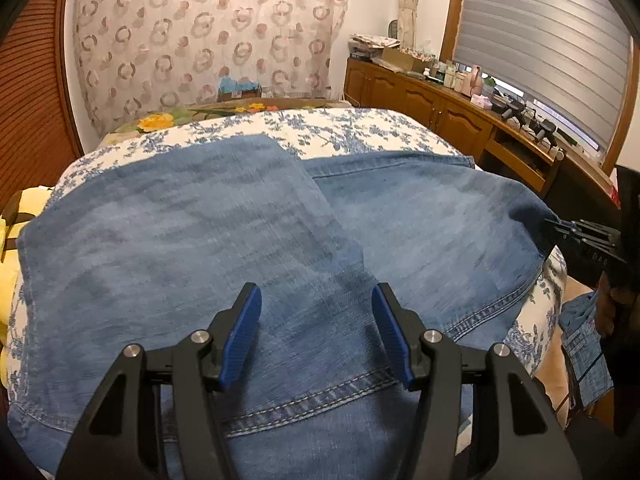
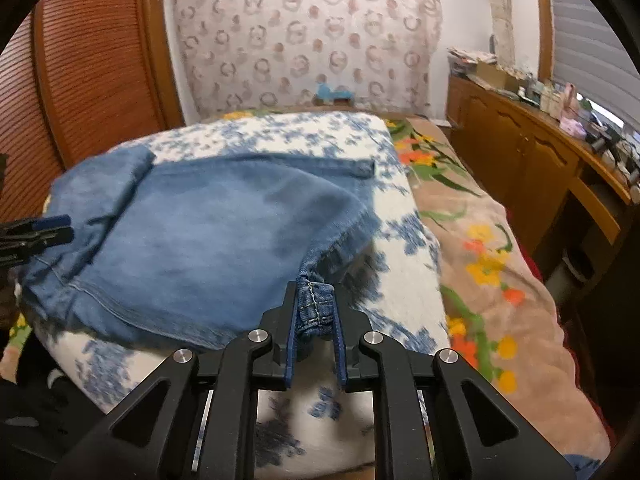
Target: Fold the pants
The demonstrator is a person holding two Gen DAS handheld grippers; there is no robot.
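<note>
Blue denim pants [image 1: 224, 240] lie spread on a bed with a white and blue floral cover [image 1: 360, 128], one part folded over another. My left gripper [image 1: 316, 300] is open and empty, hovering just above the denim near a stitched seam. My right gripper [image 2: 315, 292] is shut on a hemmed corner of the pants [image 2: 316, 304] and lifts it off the cover. The rest of the pants [image 2: 208, 232] stretches away to the left in the right wrist view. The left gripper [image 2: 60, 228] shows at that view's left edge; the right gripper [image 1: 584, 236] shows at the left wrist view's right edge.
A beige blanket with orange and yellow flowers [image 2: 492, 248] lies right of the floral cover. A wooden cabinet [image 1: 432, 100] with clutter on top runs along the right wall under a shuttered window. A wooden slatted door [image 2: 92, 64] stands at left. More denim [image 1: 584, 344] hangs at the right edge.
</note>
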